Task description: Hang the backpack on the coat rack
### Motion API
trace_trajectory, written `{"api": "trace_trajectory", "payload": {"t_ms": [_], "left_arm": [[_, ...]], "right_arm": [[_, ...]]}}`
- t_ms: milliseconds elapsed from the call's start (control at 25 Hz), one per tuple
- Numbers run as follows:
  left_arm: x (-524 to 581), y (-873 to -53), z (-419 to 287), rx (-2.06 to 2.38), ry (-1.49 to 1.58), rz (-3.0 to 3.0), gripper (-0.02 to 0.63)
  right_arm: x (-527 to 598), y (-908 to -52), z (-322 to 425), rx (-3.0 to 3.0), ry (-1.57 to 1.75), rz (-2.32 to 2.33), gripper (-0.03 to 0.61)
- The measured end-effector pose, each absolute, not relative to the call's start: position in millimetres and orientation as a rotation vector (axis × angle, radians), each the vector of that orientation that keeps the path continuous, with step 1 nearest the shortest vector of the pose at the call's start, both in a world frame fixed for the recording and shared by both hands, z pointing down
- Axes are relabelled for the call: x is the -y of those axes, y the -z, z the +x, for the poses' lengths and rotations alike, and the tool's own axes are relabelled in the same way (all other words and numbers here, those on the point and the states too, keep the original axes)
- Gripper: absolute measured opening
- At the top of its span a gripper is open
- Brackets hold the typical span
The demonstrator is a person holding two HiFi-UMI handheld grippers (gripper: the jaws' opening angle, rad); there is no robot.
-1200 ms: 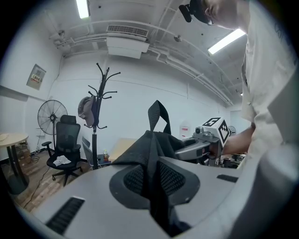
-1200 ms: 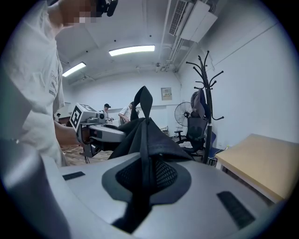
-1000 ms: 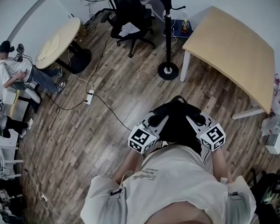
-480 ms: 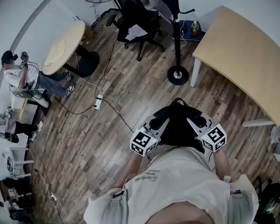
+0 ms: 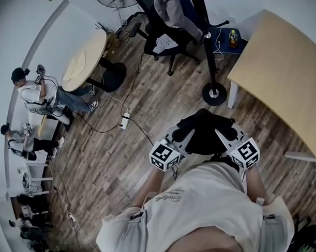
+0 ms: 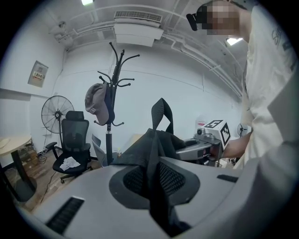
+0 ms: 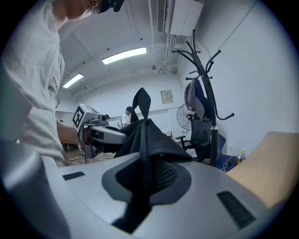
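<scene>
1. Head view shows the backpack [image 5: 201,133] held off the floor in front of us, slung between the left hand-held gripper [image 5: 177,134] and the right hand-held gripper [image 5: 223,134].
2. Each gripper view shows its own jaws closed on a fold of the black fabric, so both hand-held grippers are clamped on the backpack, one on either side.
3. The coat rack [image 5: 210,47] lies ahead of us, beyond the backpack. Its round base [image 5: 214,94] sits on the floor near the corner of the tan surface [image 5: 284,65], apart from the bag.
4. The rack's long axis is upright. In both gripper views its hooks [image 6: 117,81] branch out at the top of the pole, well above the level where we hold the bag.
5. The backpack's top loop [image 6: 160,112] stands up between the two hand-held grippers, and we judge it to be the part that must meet a hook. The coming move therefore runs forward and upward, not level.
6. From above, the base falls between our two hands but closer to the right one. We judge the right hand-held gripper slightly nearer, though the difference is small.
7. A grey garment [image 6: 96,109] already hangs on one side of the rack, so we would aim the loop at a bare hook away from it.
</scene>
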State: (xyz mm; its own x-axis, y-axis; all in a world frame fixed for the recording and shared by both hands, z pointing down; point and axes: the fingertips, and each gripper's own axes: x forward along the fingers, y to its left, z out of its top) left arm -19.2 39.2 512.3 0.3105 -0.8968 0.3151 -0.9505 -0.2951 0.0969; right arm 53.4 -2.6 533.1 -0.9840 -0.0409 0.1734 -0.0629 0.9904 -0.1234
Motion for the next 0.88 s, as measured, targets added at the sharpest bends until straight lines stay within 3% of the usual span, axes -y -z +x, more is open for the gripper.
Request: {"api": "trace_trajectory", "payload": {"t_ms": [880], "left_arm": [[81.3, -540.6, -82.5, 1.557, -0.279, 2.312, 0.046]], "right_arm": [[119.2, -557.5, -5.4, 2.861, -0.268, 0.132, 0.028]]}}
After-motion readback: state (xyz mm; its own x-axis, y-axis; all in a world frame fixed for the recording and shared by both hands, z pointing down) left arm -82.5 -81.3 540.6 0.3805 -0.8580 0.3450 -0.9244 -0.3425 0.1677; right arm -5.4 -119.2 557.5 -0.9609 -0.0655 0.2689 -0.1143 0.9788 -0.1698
